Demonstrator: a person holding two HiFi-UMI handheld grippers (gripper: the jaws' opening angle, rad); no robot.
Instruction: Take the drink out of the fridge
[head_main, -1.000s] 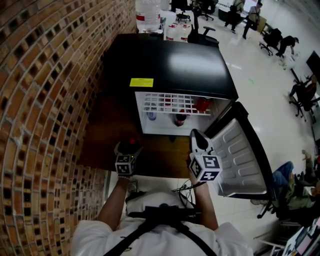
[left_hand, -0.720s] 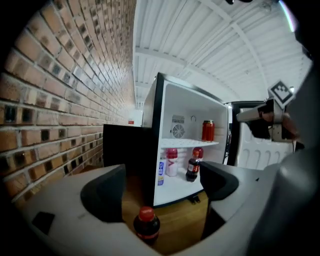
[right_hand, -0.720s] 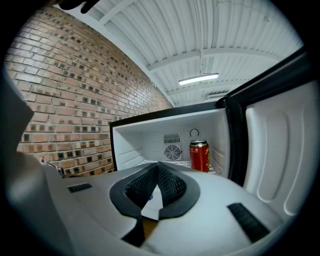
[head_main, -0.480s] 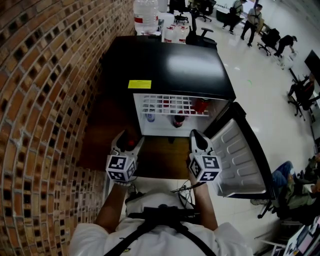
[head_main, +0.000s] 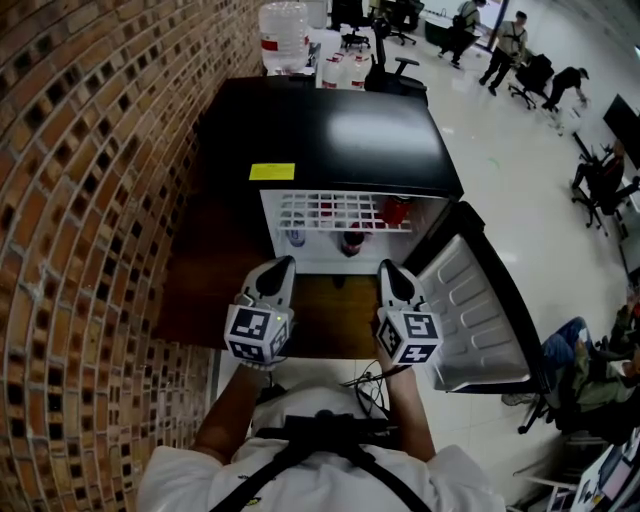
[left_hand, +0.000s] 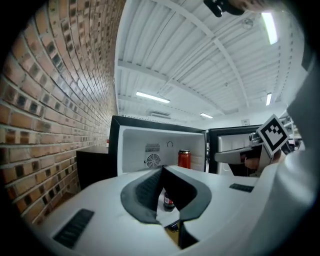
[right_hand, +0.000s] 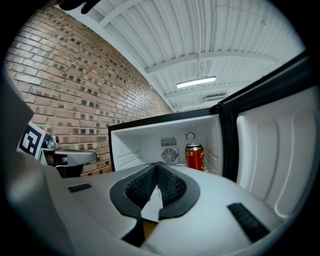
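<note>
Bottle half hidden behind left tongs; label unreadable.

A white short-sleeved shirt under black harness straps; the left hand-held gripper and right hand-held gripper are white-shelled, with dark ribbed pads and black-and-white marker cubes

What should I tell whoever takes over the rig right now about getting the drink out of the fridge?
Left gripper: just closed, shut, empty, facing the fridge.
Right gripper: shut, empty, beside it.
Fridge door open; red can on the upper shelf, dark bottle below.
Done: door open. Left: grip a drink, bring it out.
</note>
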